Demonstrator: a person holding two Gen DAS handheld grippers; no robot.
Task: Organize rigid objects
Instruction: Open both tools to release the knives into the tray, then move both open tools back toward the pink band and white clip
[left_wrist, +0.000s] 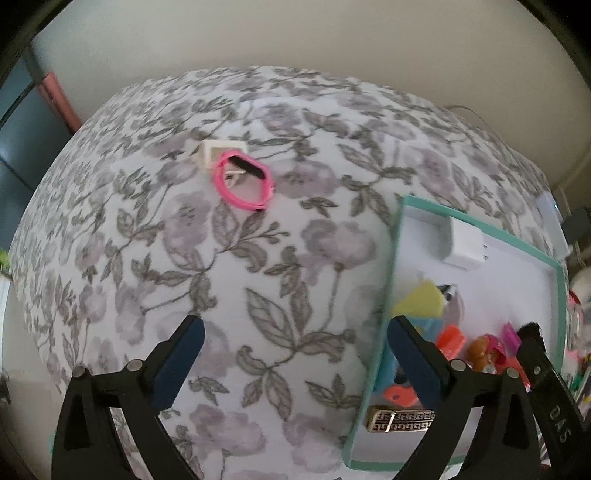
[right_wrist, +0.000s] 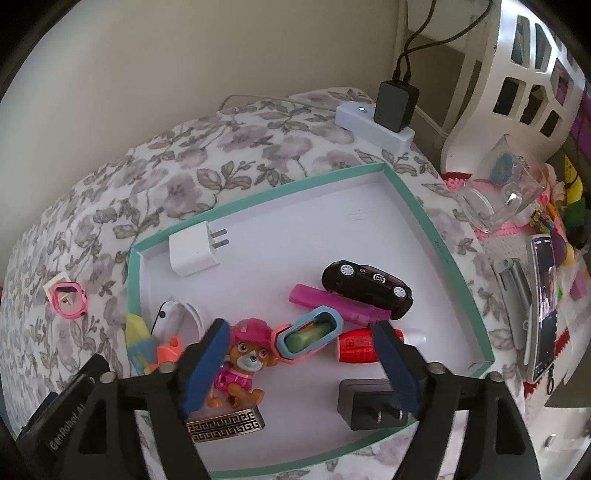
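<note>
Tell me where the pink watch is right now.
The pink watch lies outside the green-rimmed tray, on the flowered cloth, against a small white box. In the right wrist view it sits left of the tray.

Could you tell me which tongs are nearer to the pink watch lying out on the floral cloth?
Left. The left tongs hover over open cloth facing the pink watch; the right tongs hang over the teal-rimmed tray.

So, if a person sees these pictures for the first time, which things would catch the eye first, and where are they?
Probably the teal-rimmed tray on the flowered cloth, crowded with small things: a pink-helmeted toy pup near its front edge, a black toy car further back, a white plug adapter in the far left corner. Next, the pink wristband lying alone on the cloth, outside the tray to its left. Both grippers hang open and empty, the right gripper over the tray.
</note>
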